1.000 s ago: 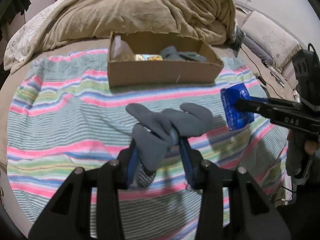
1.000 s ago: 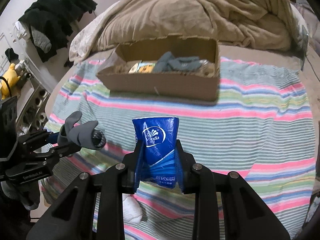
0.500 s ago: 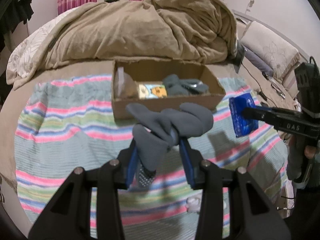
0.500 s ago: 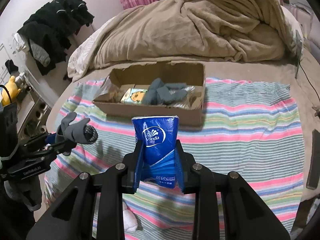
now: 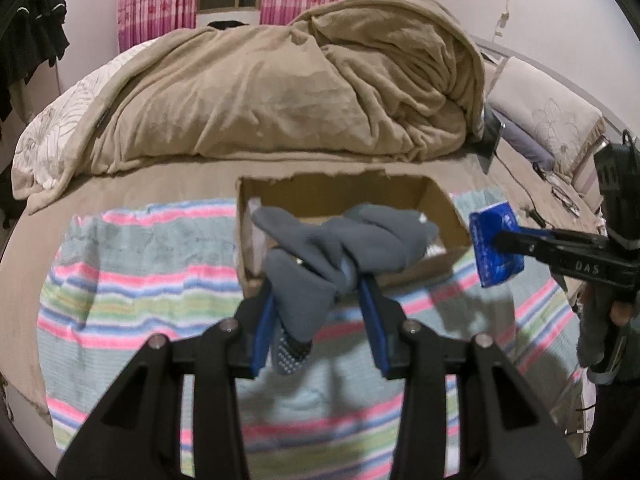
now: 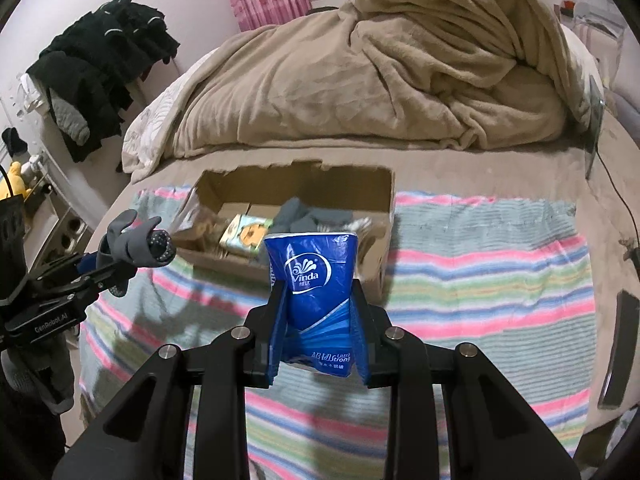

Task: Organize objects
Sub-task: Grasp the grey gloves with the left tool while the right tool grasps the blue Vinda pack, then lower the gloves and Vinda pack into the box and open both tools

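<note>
My left gripper [image 5: 318, 300] is shut on a bundle of grey socks [image 5: 340, 248] and holds it in the air just in front of the open cardboard box [image 5: 452, 216] on the striped blanket. My right gripper [image 6: 316, 308] is shut on a blue Vinda tissue pack [image 6: 312, 280], held above the blanket near the box [image 6: 376, 192]. The box holds grey socks [image 6: 308, 216], a small printed packet [image 6: 246, 234] and other items. The left gripper with the socks [image 6: 136, 240] shows at left in the right wrist view. The tissue pack [image 5: 494, 248] shows at right in the left wrist view.
A striped blanket [image 6: 480, 264] covers the bed's near part. A heaped tan duvet [image 5: 280, 92] lies behind the box. A pillow [image 5: 548, 120] lies at the right. Dark clothes [image 6: 104, 68] hang at the left. A dark flat device [image 6: 620, 344] lies at the bed's right edge.
Both grippers have risen and moved towards the box with their loads. The box now looks lower and farther, and the socks hang in front of it.
</note>
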Demonstrator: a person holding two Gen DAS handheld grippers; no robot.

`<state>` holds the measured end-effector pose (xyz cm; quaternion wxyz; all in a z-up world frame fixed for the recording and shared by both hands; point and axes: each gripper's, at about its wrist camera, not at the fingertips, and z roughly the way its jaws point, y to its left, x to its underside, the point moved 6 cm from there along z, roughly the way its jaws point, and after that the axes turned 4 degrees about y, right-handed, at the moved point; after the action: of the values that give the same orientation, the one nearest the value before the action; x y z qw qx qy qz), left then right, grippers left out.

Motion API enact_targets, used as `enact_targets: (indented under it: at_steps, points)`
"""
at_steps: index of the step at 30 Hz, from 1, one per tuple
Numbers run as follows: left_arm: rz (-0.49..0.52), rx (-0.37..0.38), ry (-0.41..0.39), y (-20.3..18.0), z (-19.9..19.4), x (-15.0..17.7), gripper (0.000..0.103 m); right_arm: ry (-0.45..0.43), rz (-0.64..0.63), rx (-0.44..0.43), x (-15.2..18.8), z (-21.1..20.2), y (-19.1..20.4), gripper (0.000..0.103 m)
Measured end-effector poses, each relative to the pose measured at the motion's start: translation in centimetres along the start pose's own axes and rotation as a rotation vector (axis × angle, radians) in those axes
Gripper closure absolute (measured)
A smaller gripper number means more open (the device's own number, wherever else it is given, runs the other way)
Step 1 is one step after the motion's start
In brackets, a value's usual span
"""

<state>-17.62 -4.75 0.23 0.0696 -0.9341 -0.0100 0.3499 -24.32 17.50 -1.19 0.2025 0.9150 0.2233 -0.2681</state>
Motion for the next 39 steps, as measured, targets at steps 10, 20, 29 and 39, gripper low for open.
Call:
enact_targets:
  at_steps: [10,20,29,39]
  points:
    - [0.034,-0.015,-0.013,0.6,2.5,-3.3,0.062,-0.007,0.007,0.004,-2.2,2.0,-0.8,0.072]
    - [0.066,-0.038,-0.008,1.3,5.5,-5.3,0.061,-0.009,0.015,-0.013,-3.8,3.4,-1.3,0.072]
    - [0.115,-0.064,0.015,1.4,8.7,-6.6,0.060,-0.011,0.030,-0.033,-4.9,4.3,-1.6,0.072]
    - [0.098,-0.084,0.053,1.9,10.5,-6.3,0.047,0.002,0.064,-0.054,-5.2,5.6,-2.3,0.072]
